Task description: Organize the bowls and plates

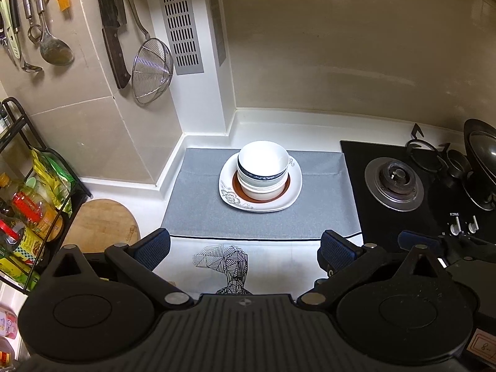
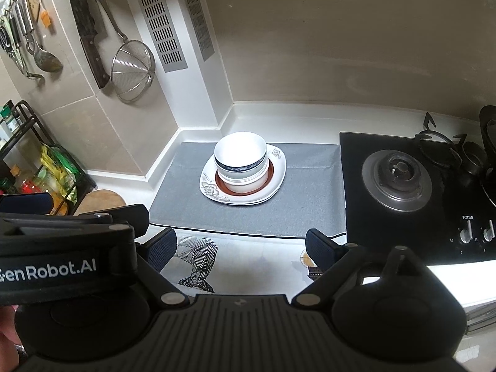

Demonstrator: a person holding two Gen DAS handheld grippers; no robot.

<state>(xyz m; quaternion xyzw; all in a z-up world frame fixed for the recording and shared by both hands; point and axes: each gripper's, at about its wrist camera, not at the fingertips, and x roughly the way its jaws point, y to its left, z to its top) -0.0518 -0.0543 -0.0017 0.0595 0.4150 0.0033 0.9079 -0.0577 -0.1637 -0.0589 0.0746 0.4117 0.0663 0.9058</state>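
Observation:
A stack of white bowls (image 1: 263, 162), one with a blue band, stands on a brown-rimmed plate (image 1: 286, 186), which lies on a white flower-patterned square plate (image 1: 231, 197) on the grey mat (image 1: 198, 204). The stack also shows in the right wrist view (image 2: 240, 159). My left gripper (image 1: 245, 249) is open and empty, well short of the stack, over the mat's white front part. My right gripper (image 2: 240, 246) is open and empty, at a like distance. The left gripper's body (image 2: 62, 241) shows at the left of the right wrist view.
A gas hob (image 1: 393, 183) with a dark wok (image 1: 480, 167) lies right of the mat. A round wooden board (image 1: 102, 224) and a black rack of bottles (image 1: 28, 204) stand left. A knife, ladle and strainer (image 1: 152, 71) hang on the wall.

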